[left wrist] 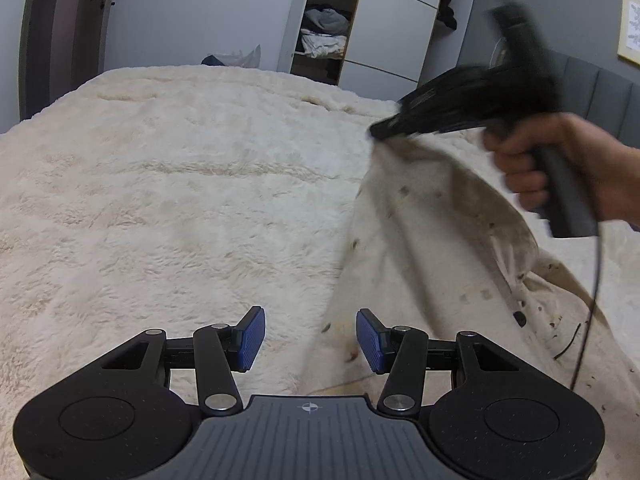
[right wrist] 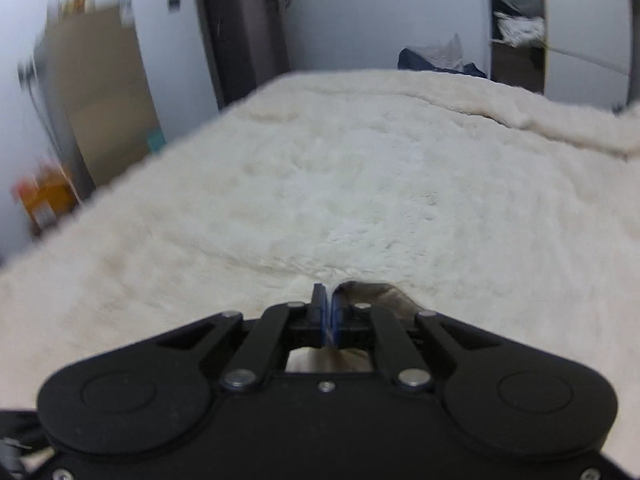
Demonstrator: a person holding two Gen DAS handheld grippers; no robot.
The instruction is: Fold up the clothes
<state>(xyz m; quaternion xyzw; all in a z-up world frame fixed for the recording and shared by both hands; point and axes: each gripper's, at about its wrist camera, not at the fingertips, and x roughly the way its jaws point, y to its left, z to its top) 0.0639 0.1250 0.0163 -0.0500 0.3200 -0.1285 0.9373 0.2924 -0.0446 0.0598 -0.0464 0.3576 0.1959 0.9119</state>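
Left hand-held gripper (left wrist: 310,338): released, blue pads (left wrist: 253,338) wide apart, nothing between them. It hovers low over the bed (left wrist: 168,184), which is covered in a cream fluffy blanket.

Right hand-held gripper (right wrist: 328,312): clenched on a fold of the garment (left wrist: 432,248). In the right wrist view the pads are pressed together with a thin strip of cloth pinched in the gap, and a bunched bit of fabric (right wrist: 372,294) sits just right of the fingers. From the left wrist view the same gripper (left wrist: 380,132) is up in the air on the right, motion-blurred, with the person's right hand (left wrist: 560,164) wrapped around its handle.

Garment: off-white with small dark specks, on the right side of the bed. One edge is lifted at the right gripper's tips; the cloth drapes down from there in a tent shape and the rest lies spread on the blanket, reaching to just beside the left gripper's right finger. A small dark tab or button (left wrist: 519,317) shows near a seam. A thin black cable (left wrist: 592,300) hangs from the right handle across the cloth.

Background: open wardrobe (left wrist: 328,20) with piled clothes, dark door (left wrist: 68,28), grey wall.
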